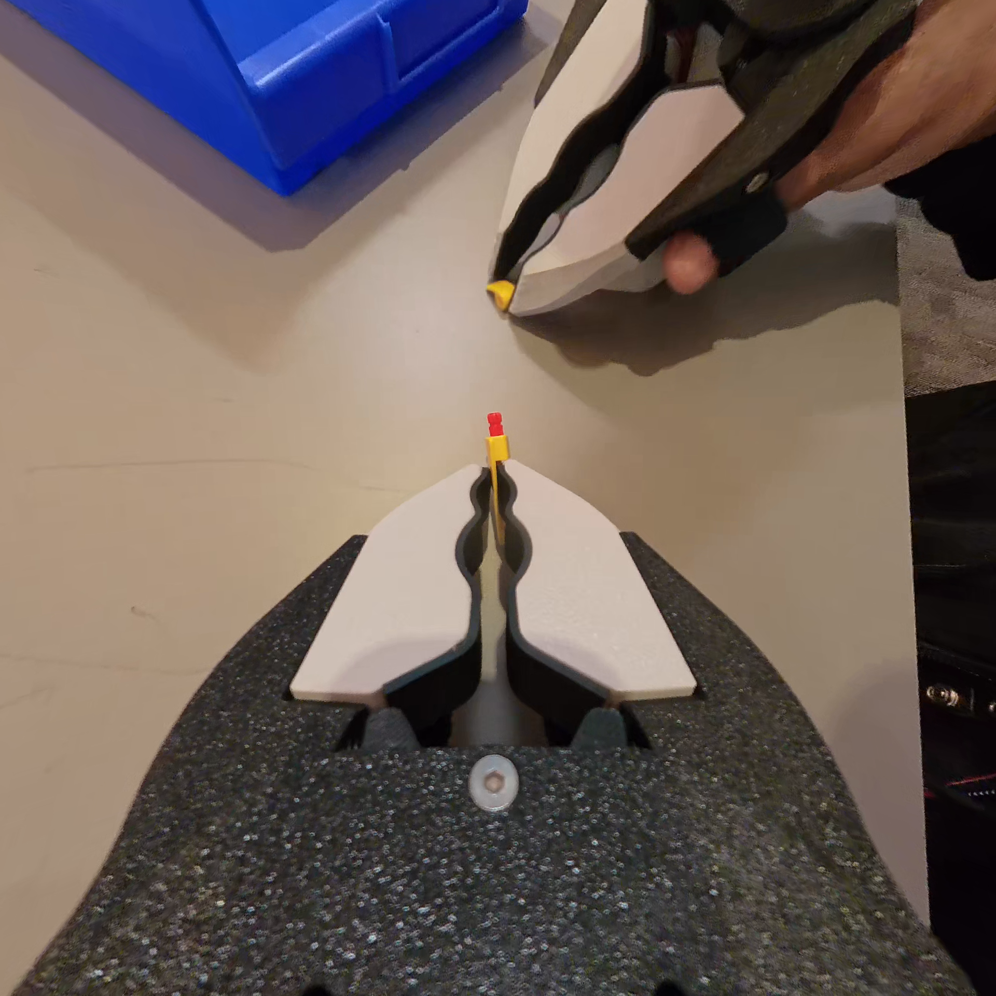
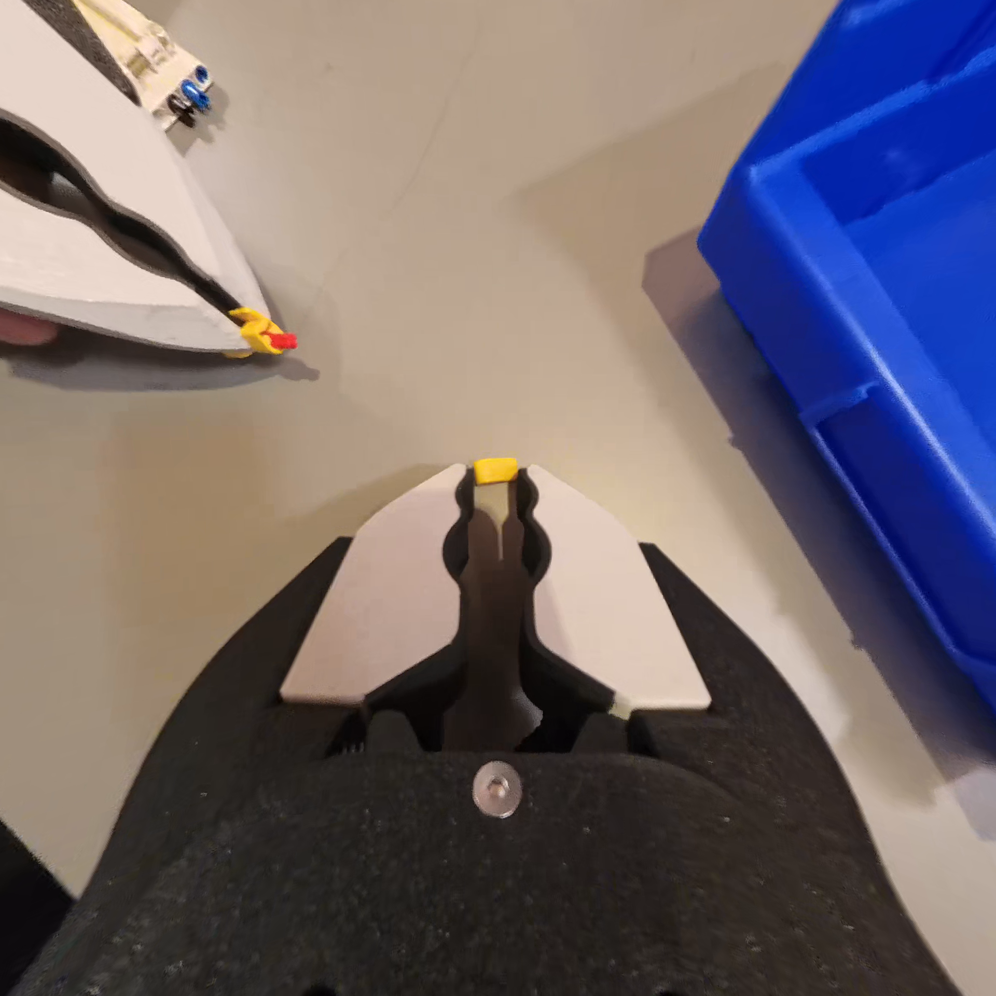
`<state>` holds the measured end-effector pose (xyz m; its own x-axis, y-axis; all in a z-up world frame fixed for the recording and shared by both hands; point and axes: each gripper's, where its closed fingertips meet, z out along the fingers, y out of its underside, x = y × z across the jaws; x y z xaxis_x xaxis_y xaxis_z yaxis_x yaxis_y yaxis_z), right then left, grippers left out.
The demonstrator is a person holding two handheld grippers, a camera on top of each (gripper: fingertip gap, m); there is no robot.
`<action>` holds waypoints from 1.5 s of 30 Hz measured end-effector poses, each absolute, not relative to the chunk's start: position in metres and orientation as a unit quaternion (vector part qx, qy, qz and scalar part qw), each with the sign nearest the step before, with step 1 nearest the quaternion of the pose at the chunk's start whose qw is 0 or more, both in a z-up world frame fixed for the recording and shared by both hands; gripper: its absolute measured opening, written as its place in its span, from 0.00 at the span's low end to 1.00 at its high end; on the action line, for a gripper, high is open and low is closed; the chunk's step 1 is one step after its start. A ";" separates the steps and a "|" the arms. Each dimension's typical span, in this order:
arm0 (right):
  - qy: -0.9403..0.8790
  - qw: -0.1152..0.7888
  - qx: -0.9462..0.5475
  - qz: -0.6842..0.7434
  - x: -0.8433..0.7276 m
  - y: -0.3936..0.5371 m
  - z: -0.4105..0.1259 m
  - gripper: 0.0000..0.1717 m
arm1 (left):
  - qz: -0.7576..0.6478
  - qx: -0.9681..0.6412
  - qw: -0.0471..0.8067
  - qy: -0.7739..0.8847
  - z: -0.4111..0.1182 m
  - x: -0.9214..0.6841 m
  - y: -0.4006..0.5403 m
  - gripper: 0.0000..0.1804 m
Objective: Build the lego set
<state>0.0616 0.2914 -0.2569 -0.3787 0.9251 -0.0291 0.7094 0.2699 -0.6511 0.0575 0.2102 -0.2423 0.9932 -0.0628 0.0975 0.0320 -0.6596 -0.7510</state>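
Yellow clip part with red pin (image 1: 496, 439) pinched edge-on in near-closed left gripper (image 1: 493, 474), pin exposed fwd; right gripper (image 2: 495, 471), at 1 o'clock, clamps yellow block (image 2: 495, 470) at tips; blue bin (image 1: 269, 81) at 11 o'clock on beige table (image 1: 215, 377).

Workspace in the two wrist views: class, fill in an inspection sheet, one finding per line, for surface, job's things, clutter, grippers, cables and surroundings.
Surface: beige table, bare between the grippers.
Job's things: yellow piece with red pin; small yellow piece; blue bin, at the table's far side.
Clutter: nothing seen.
Grippers: left hand-held gripper shut on the yellow piece with red pin; right hand-held gripper pinching the small yellow piece at its tips.
Cables: nothing seen.
Surroundings: grey floor past the table edge; dark equipment there, blurred.
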 end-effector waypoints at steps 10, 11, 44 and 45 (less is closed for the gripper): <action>-0.791 0.200 -0.431 0.386 0.046 0.256 -0.232 0.08 | -0.050 -0.909 0.414 0.008 -0.243 0.056 0.206 0.01; -0.781 0.196 -0.414 0.425 0.046 0.248 -0.222 0.08 | -0.050 -0.909 0.415 0.005 -0.243 0.056 0.206 0.01; -0.848 0.172 -0.377 0.332 0.057 0.233 -0.257 0.07 | -0.100 -0.914 0.393 -0.007 -0.249 0.065 0.200 0.01; -0.850 0.174 -0.365 0.337 0.058 0.231 -0.255 0.06 | -0.107 -0.913 0.394 -0.010 -0.248 0.065 0.200 0.01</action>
<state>0.0577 0.2306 -0.2555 -0.6720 0.7388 0.0504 0.5040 0.5061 -0.6999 0.0653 0.1996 -0.2482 0.9770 -0.0659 0.2029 0.1025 -0.6889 -0.7176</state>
